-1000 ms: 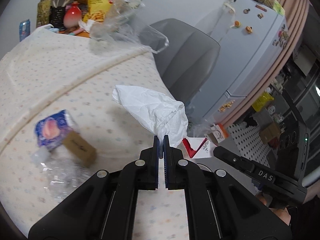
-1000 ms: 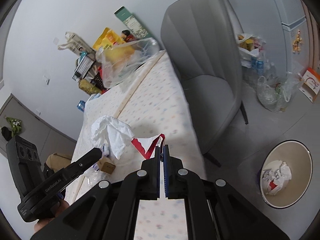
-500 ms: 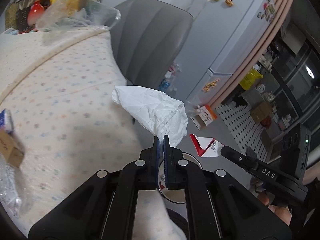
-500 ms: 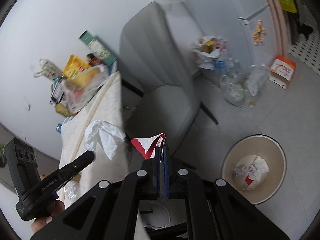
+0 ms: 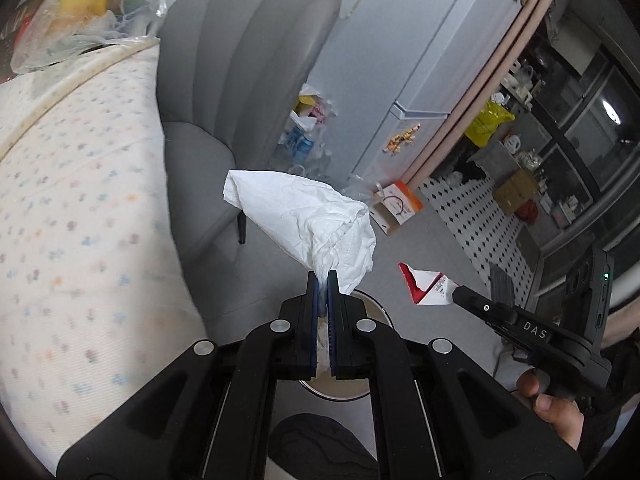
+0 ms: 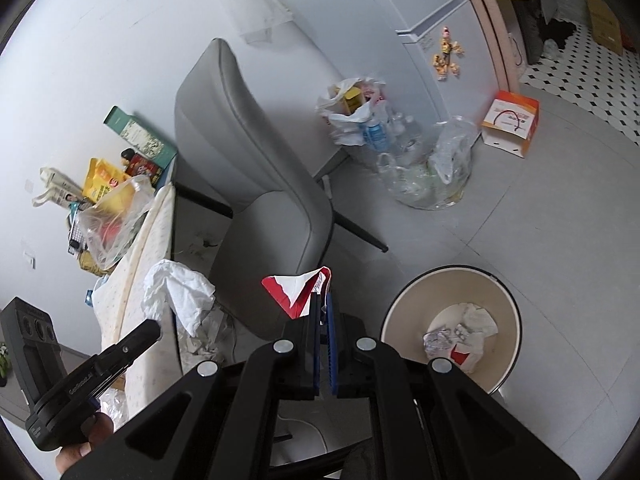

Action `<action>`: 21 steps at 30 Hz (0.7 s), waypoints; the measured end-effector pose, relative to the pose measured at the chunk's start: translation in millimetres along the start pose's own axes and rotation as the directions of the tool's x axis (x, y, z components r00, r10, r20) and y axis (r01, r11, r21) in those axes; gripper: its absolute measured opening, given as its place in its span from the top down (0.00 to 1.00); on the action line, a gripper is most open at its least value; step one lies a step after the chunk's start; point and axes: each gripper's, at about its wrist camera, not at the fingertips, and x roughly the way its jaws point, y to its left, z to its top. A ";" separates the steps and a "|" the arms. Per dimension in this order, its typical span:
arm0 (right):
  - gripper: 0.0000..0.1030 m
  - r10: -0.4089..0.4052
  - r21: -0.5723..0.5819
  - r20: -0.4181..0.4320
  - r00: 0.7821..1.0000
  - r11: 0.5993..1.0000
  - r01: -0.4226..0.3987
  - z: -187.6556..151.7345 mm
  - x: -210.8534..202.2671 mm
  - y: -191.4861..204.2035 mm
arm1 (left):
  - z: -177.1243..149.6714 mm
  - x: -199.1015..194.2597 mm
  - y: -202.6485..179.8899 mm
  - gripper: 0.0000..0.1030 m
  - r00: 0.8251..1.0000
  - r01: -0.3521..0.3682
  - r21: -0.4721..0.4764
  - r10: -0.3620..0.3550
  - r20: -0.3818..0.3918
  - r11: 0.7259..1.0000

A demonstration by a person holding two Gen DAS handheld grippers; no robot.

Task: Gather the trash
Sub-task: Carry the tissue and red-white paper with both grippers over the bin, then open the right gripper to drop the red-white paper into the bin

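The crumpled white tissue paper (image 5: 308, 216) is pinched by its twisted end between the closed blue-padded fingers of the left gripper (image 5: 322, 284) and stands up above them, off the table. The torn red-and-white paper wrapper (image 6: 298, 290) is clamped between the closed fingers of the right gripper (image 6: 321, 312), likewise held in the air.

The right wrist view alone shows the inside of the round beige waste bin (image 6: 404, 316), standing on the grey tiled floor (image 6: 540, 208) just right of the gripper, with crumpled white, silver and red-marked paper scraps (image 6: 460, 336) at its bottom. In the left wrist view only a strip of the bin's rim and inside shows, behind the gripper's fingers.

The left wrist view shows the wrapper's printed white face, its text too small to read, and the letters "DAS" on the right gripper's black body, gripped by a bare hand (image 5: 554, 412) at the lower right. The right wrist view shows lettering on the left gripper's body that is not clearly legible.

Both grippers are held past the edge of the table with the cream flower-print cloth (image 5: 80, 200), beside the grey upholstered chair (image 5: 240, 80). A clear plastic bag with yellow contents (image 5: 76, 12) lies at the table's far edge. An orange-and-white carton (image 6: 512, 122) and clear bags of plastic bottles (image 6: 400, 152) stand by the white refrigerator (image 6: 432, 28).
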 end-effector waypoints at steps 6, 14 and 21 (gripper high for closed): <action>0.64 -0.051 -0.018 -0.037 0.998 0.999 0.050 16.1 18.0 -18.2 | -2.9 6.2 -10.2 0.95 1.000 -0.007 0.016 0.007 -0.021 1.000; 0.42 -0.088 -0.003 0.004 0.996 0.996 0.088 12.7 -2.7 -43.6 | -6.1 23.5 -31.2 0.95 0.998 -0.002 0.053 0.005 -0.062 0.999; 0.34 -0.127 0.006 0.039 0.991 0.992 0.126 11.2 -48.1 -74.3 | -13.3 50.2 -58.6 0.95 0.991 0.040 0.095 -0.028 -0.127 0.995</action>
